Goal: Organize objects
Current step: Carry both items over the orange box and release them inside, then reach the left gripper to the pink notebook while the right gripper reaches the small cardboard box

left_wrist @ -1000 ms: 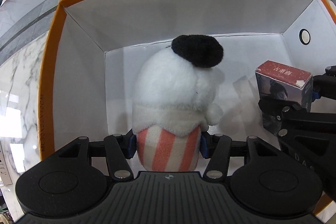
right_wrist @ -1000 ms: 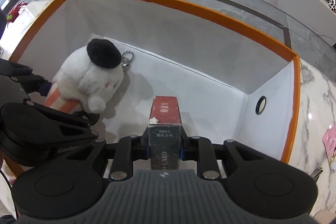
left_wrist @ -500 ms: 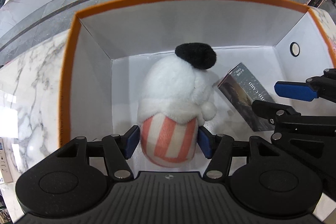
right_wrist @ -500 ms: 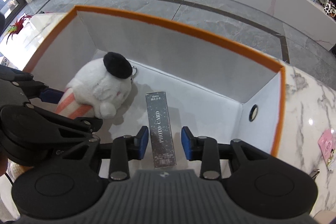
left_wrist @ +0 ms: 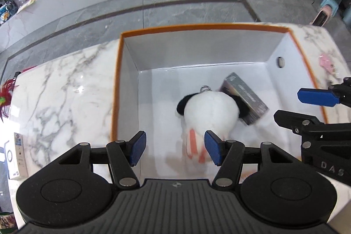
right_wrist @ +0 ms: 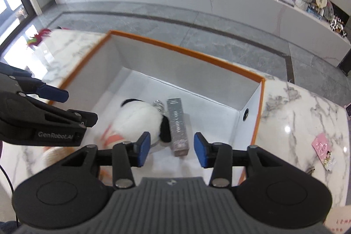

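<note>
A white plush toy (left_wrist: pixel 210 111) with black ears and a pink-striped base lies on the floor of the orange-rimmed white box (left_wrist: pixel 116 84). A dark card box (left_wrist: pixel 245 100) lies flat beside it, touching its right side. My left gripper (left_wrist: pixel 173 149) is open and empty, raised above the box's near side. My right gripper (right_wrist: pixel 172 149) is open and empty above the card box (right_wrist: pixel 177 124). The plush (right_wrist: pixel 140 120) and the box rim (right_wrist: pixel 256 122) also show in the right wrist view.
The box stands on a white marble table (left_wrist: pixel 61 89). A pink packet (right_wrist: pixel 321 144) lies on the table to the right of the box. A red feathery item (left_wrist: pixel 6 89) and a white carton (left_wrist: pixel 18 157) sit at the table's left edge.
Both grippers opened and let go: the plush and the card box now lie on the box floor. Both grippers have risen up and back out of the box.
</note>
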A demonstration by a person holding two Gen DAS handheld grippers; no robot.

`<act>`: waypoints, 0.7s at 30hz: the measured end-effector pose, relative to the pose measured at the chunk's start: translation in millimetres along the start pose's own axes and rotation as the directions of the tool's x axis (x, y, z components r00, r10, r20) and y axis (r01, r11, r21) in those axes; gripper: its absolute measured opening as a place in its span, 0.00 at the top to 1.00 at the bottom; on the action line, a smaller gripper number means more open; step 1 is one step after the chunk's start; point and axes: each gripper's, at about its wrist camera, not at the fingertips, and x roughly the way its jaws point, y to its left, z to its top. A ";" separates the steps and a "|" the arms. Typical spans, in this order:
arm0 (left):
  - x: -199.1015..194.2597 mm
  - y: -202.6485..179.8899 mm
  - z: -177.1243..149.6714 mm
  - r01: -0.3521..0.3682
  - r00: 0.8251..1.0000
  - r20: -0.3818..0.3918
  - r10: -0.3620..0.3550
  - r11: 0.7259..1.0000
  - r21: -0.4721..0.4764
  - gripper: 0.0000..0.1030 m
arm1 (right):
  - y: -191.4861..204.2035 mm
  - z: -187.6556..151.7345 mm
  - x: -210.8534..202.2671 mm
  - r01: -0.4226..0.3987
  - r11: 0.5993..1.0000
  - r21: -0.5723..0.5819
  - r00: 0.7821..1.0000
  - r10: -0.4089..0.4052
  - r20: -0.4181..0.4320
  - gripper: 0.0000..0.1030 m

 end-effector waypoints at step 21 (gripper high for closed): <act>-45.0 -31.6 -239.6 0.010 0.936 0.321 -0.143 0.924 0.381 0.26 | 64.5 -229.9 -62.9 -0.090 0.995 0.046 0.972 0.078 0.222 0.21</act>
